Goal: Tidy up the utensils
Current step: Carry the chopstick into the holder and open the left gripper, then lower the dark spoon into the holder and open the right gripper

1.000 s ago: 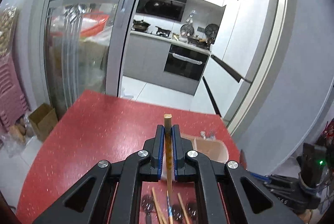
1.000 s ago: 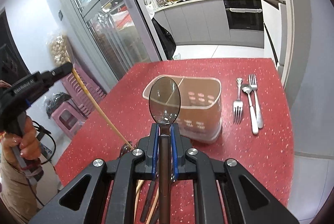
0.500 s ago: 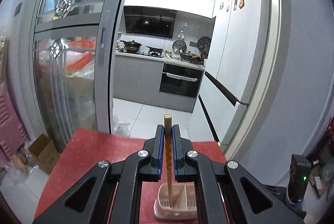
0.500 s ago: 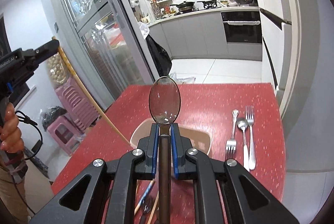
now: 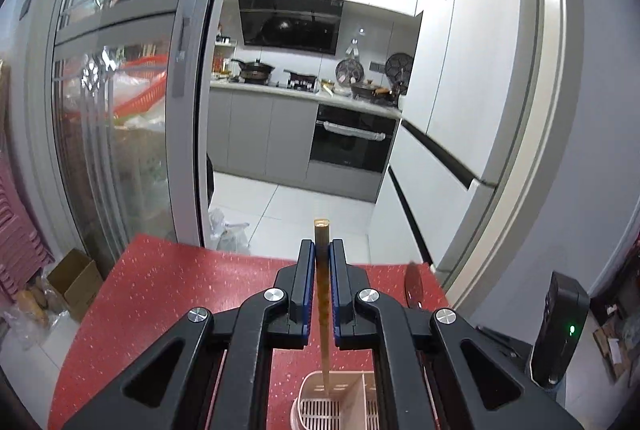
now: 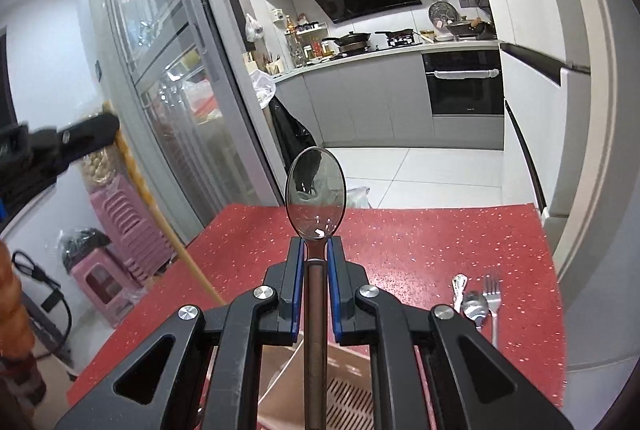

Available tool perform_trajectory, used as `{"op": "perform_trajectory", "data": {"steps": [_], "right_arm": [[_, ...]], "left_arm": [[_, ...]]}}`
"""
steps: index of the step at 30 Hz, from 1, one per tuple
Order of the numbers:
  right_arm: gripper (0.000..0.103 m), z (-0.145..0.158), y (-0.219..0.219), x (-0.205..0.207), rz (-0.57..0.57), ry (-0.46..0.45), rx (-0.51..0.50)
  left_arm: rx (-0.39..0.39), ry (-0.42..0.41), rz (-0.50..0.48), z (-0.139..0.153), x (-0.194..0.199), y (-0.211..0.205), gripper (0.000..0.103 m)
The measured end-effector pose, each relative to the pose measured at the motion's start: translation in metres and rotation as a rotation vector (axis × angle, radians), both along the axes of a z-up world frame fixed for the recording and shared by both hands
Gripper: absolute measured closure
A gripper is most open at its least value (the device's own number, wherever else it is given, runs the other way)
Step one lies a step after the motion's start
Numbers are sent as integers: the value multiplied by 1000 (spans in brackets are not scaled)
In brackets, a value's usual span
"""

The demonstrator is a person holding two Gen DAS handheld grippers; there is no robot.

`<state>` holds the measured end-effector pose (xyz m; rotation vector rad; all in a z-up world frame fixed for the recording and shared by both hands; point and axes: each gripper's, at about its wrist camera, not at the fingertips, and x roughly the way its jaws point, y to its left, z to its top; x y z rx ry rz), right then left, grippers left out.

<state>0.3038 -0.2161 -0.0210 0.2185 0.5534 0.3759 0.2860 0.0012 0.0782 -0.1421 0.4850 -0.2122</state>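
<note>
While both tools hang over the red bench:
Left tool: clamped tight on a chopstick, its lower tip now over the pink caddy, which lay ahead earlier.
Right tool: gripping a spoon, bowl up.
Caddy, right view: now under the tool.
Forks: lying at right.

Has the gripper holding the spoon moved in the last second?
Yes. The right gripper, shut on the spoon, has advanced over the pink utensil holder; the holder stood ahead of it before and now lies beneath its fingers.
</note>
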Motion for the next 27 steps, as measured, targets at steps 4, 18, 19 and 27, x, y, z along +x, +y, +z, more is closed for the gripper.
{"op": "perform_trajectory", "data": {"steps": [4,18,19,27], "right_arm": [[90,-20,1,5,0,18,-11],[90,-55,0,-10,27,10,-63],[90,-57,0,-13,32,6,-73],[89,-55,4,-23,49,3,-119]], "left_arm": [[11,36,10,-28,4,-4,71],[88,67,51,-77,-1,-14,71],[91,79,52,-81,0,-14,71],[95,158,88,-103,1,-3,71]]}}
